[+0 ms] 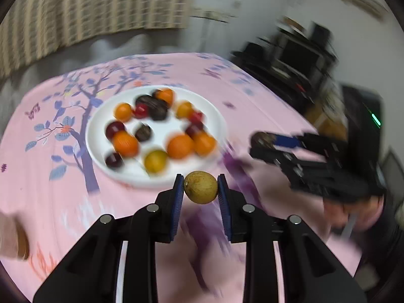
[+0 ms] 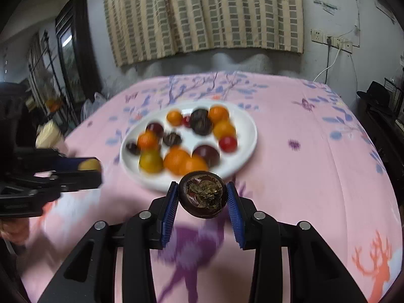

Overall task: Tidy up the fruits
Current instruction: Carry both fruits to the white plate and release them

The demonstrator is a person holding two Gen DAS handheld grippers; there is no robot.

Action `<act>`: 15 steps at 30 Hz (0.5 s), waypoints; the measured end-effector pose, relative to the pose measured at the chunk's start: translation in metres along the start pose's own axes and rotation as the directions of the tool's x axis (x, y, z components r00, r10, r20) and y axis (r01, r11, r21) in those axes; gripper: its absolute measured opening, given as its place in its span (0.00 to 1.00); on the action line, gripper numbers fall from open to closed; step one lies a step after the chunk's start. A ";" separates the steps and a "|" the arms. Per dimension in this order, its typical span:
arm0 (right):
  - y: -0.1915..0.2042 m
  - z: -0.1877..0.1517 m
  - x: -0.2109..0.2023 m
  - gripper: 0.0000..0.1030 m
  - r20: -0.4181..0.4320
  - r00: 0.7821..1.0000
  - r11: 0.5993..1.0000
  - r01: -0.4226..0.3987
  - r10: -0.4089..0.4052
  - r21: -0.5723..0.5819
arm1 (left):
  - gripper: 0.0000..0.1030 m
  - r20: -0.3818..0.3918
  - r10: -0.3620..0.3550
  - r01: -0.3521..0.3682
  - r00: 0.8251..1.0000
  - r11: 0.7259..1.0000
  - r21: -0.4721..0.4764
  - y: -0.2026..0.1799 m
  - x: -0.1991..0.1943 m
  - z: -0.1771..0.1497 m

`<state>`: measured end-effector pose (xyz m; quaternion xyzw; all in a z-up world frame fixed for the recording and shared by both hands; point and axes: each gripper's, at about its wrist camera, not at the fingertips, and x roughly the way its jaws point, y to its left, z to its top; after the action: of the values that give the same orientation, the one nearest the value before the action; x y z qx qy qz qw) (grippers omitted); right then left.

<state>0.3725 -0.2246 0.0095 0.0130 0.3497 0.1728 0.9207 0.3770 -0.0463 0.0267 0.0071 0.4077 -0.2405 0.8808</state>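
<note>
A small round yellow-brown fruit [image 1: 201, 187] is clamped between the blue pads of the left gripper [image 1: 201, 188], held above the pink tablecloth [image 1: 45, 197]. A dark purple mangosteen [image 2: 202, 195], calyx facing the camera, is clamped by the right gripper [image 2: 202, 195]. Just ahead of both sets of fingertips a white plate [image 2: 248, 131] is seen, loaded with orange, dark purple, red and yellow fruits. The right gripper is seen to the right of the left one. Both views are motion-blurred.
</note>
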 end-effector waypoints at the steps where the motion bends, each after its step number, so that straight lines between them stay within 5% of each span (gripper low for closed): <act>1: -0.003 0.012 0.011 0.38 0.004 1.000 1.000 -0.006 0.006 0.017 | 0.26 0.003 0.023 -0.023 1.000 1.000 -0.021 0.009 0.010 0.013; 10: -0.018 0.049 0.079 0.43 -0.015 0.999 0.996 -0.032 0.034 0.088 | 0.29 -0.015 0.165 -0.166 0.986 0.983 -0.084 0.059 0.073 0.056; 11: -0.016 0.048 0.077 0.61 0.003 0.999 0.996 -0.035 0.035 0.085 | 0.51 -0.018 0.193 -0.194 0.981 0.976 -0.093 0.060 0.073 0.055; 13: -0.010 0.044 0.068 0.79 0.033 0.999 0.997 -0.031 0.029 0.074 | 0.83 0.014 0.267 -0.264 0.964 0.958 -0.111 0.059 0.062 0.051; 15: 0.001 0.039 0.050 0.91 0.051 0.999 0.999 -0.018 0.016 0.029 | 0.87 0.066 0.295 -0.287 0.953 0.952 -0.105 0.053 0.045 0.044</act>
<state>0.4318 -0.2034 0.0072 0.0337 0.3286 0.1751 0.9275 0.4564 -0.0270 0.0142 0.0156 0.3770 -0.0887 0.9218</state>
